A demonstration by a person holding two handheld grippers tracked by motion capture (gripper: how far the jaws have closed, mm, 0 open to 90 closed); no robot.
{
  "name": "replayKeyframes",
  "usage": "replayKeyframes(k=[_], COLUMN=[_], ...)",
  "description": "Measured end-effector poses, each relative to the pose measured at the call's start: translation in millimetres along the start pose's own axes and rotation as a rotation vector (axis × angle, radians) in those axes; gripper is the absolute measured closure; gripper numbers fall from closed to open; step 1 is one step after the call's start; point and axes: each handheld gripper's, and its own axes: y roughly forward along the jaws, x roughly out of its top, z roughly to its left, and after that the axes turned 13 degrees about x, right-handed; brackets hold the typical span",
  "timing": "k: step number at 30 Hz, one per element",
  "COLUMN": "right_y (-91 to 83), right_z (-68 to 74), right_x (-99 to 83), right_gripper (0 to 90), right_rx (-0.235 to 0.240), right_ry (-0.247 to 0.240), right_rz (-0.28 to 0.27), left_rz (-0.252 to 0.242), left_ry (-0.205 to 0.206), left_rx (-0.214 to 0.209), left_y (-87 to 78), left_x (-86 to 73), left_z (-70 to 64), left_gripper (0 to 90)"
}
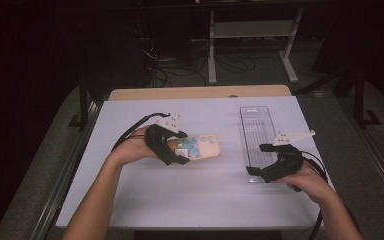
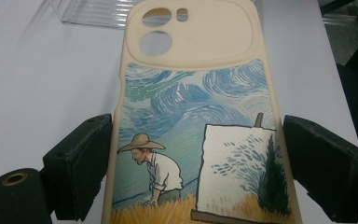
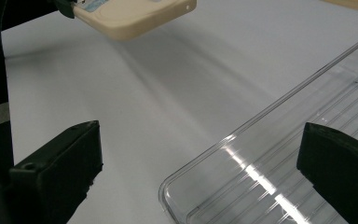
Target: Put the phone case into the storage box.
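Left gripper (image 1: 178,148) clamps the phone case (image 1: 203,148), long axis toward the tray (image 1: 256,131) at 3 o'clock; right gripper (image 1: 258,159) gapes empty over the tray's near end

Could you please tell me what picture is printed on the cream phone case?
The cream phone case shows a straw-hatted painter, easel and swirling blue sky, best in the left gripper view.

looked like a lab or test room to me, since the white-covered table (image 1: 200,195) sat on grey carpet in a dark space, with loose cables (image 1: 180,62) tangled on the floor behind it and a white metal stand (image 1: 252,30) further back.
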Motion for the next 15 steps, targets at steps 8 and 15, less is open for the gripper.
replayKeyframes(k=[8,15], right_y=[3.4,4.2], right_z=[-4.6,-7.3], right_x=[12.8,25.2], right_gripper=[0.0,0.0], right_rx=[0.039,0.052], right_ry=[-0.023,-0.052], right_rz=[0.037,0.061], left_rz=[0.003,0.001], left_ry=[0.005,0.006], left_rx=[-0.004,-0.005], left_y=[0.7,-0.1], left_x=[-0.1,-0.2], left_z=[-0.4,-1.0], left_gripper=[11.1,11.1])
